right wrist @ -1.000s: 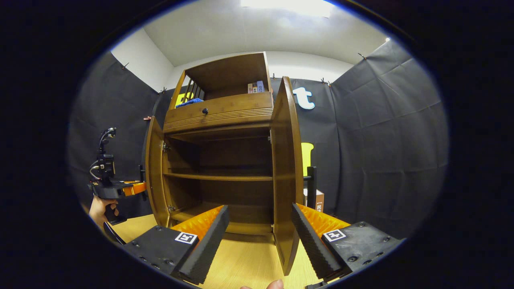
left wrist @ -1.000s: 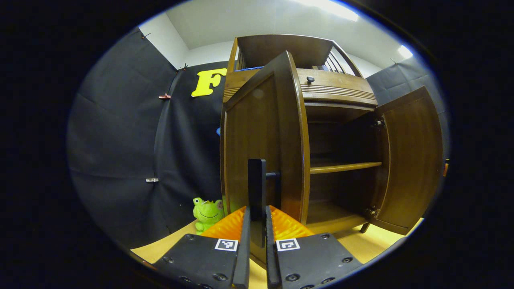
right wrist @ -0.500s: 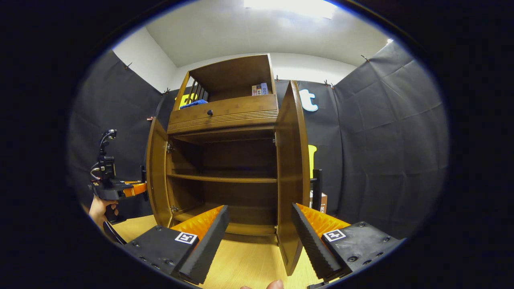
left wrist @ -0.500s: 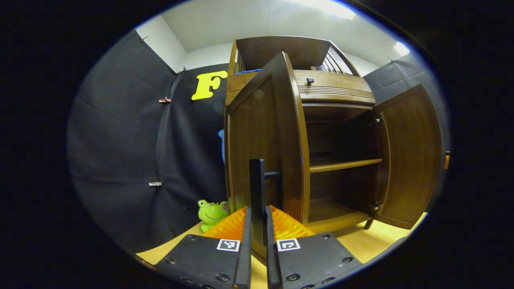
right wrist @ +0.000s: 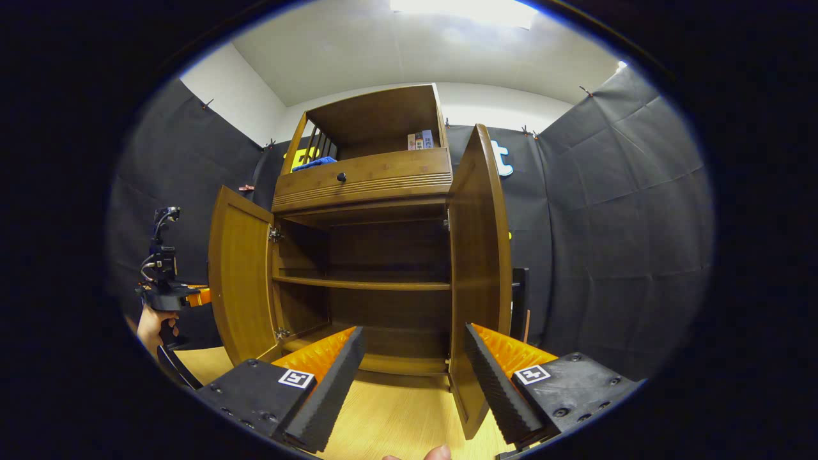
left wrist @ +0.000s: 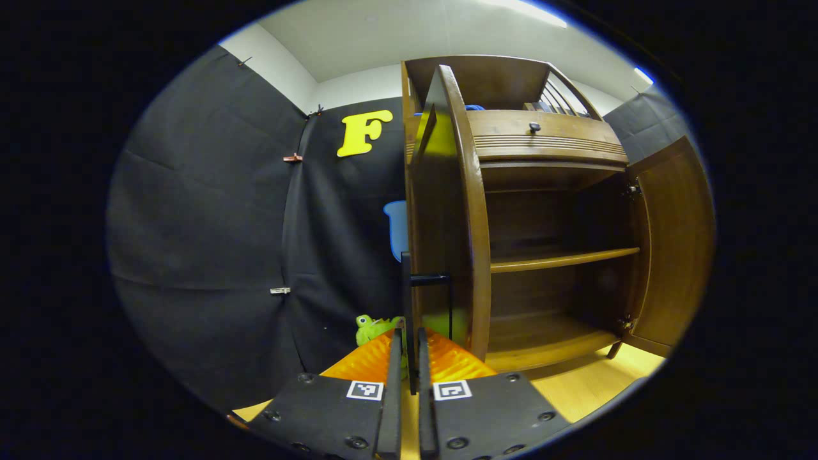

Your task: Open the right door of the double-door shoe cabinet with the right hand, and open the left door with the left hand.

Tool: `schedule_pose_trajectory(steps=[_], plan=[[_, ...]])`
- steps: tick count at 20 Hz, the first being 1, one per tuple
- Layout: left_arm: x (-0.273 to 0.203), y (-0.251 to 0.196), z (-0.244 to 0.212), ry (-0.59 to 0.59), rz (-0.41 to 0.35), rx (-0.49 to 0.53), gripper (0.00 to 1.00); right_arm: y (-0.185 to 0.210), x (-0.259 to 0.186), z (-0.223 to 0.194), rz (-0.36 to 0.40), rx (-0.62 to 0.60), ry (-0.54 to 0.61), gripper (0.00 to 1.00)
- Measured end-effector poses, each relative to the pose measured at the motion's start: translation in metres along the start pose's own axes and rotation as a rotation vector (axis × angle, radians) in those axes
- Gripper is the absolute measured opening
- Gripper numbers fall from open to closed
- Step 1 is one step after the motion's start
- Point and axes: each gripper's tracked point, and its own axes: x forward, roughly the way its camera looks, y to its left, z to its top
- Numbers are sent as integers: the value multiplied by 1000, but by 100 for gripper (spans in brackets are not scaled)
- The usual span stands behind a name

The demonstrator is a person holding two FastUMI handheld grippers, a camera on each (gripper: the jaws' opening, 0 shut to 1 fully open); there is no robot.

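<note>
The shoe cabinet (right wrist: 364,255) is standing tall on the wooden floor (right wrist: 390,421). Its left door (left wrist: 447,211) is being held wide open, edge-on and upright, in the left gripper view. The door's thin black handle (left wrist: 409,300) is being squeezed by the left claw (left wrist: 408,383), almost closed. The right door (right wrist: 479,268) is also swung out. The right claw (right wrist: 412,377) is being held wide apart, touching nothing.

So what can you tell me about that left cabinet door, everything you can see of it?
The left door is a tall panel of glossy brown wood with a framed border and a rounded top corner. It stands swung wide open, hinged to the cabinet by two metal hinges. A dark bar handle sticks out from its front, and the left gripper has its fingers closed on that handle. Its foot sits just above the pale floor.
</note>
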Motion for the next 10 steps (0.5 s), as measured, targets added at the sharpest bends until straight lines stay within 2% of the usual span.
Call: schedule_pose_trajectory(steps=[1, 4, 8, 10], plan=[[-3, 8, -1, -1, 5, 2, 9, 3, 1, -1, 5, -3, 3, 100], [-10, 25, -3, 4, 9, -19, 8, 9, 3, -2, 10, -7, 8, 98], [-13, 47, -6, 9, 49, -5, 8, 19, 6, -2, 17, -5, 8, 100], [-16, 47, -7, 12, 43, -12, 9, 21, 7, -4, 22, -11, 11, 100]])
